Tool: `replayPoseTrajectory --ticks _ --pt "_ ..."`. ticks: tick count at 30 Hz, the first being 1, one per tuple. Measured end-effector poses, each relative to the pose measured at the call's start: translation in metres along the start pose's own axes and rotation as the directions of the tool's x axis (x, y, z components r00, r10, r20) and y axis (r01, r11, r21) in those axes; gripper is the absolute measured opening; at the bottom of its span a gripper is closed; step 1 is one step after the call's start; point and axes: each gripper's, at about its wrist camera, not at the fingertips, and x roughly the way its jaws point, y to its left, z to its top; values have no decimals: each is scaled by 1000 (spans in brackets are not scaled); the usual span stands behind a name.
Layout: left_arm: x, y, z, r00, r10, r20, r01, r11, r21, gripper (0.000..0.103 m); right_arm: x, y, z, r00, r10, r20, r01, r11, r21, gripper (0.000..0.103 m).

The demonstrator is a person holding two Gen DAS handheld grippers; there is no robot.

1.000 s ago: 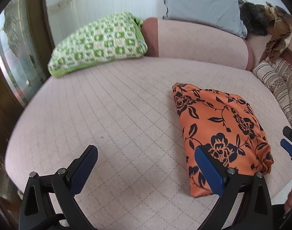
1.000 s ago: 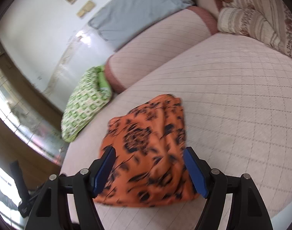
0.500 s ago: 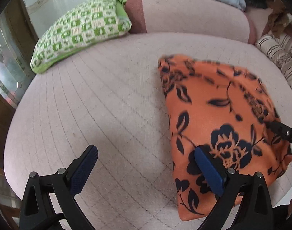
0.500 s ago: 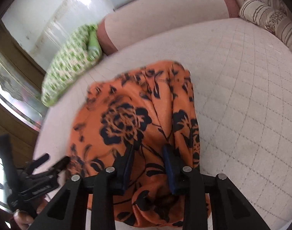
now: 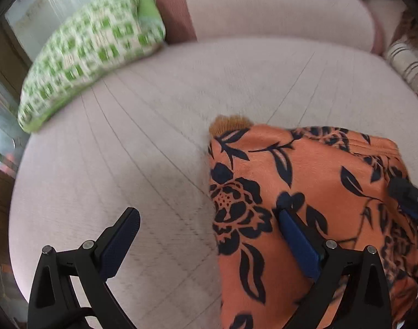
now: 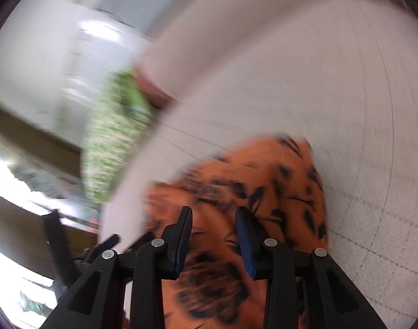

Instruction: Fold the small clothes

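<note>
Taking the orange floral garment (image 5: 305, 186) as our landmark, we start far to its left, where a green-and-white checked pillow (image 5: 85, 52) lies at the back edge of the quilted pink cushion (image 5: 154, 137), against the pink backrest (image 5: 277, 8). Nearer to us, still left of the garment, we see the left gripper (image 5: 206, 238) with its jaws spread wide: one blue-padded finger hangs over bare cushion, the other lies over the garment's near left part, and nothing is pinched between them. The garment itself lies in a bunched heap on the cushion, to the right of centre, a small tan edge showing at its far left corner. At the garment's right edge we see the tip of the right gripper (image 5: 407, 196) reaching in. From the right wrist view, heavily blurred, the right gripper (image 6: 213, 229) has its jaws narrow; they have just been closing, with orange fabric bunched between the pads, though we cannot tell for certain how firmly they press. To the garment's far right, a striped cushion (image 5: 409, 68) sits at the edge.
</note>
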Motion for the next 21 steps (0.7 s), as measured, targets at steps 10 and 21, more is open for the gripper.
replayPoseTrajectory --ticks 10,21 --pt "-104 8 -46 983 -27 180 21 999 36 101 -78 11 -31 971 142 191 -141 990 -18 33" --pt "-181 33 -131 973 -76 216 78 997 -1 101 -151 22 -127 962 126 242 -98 987 -126 73"
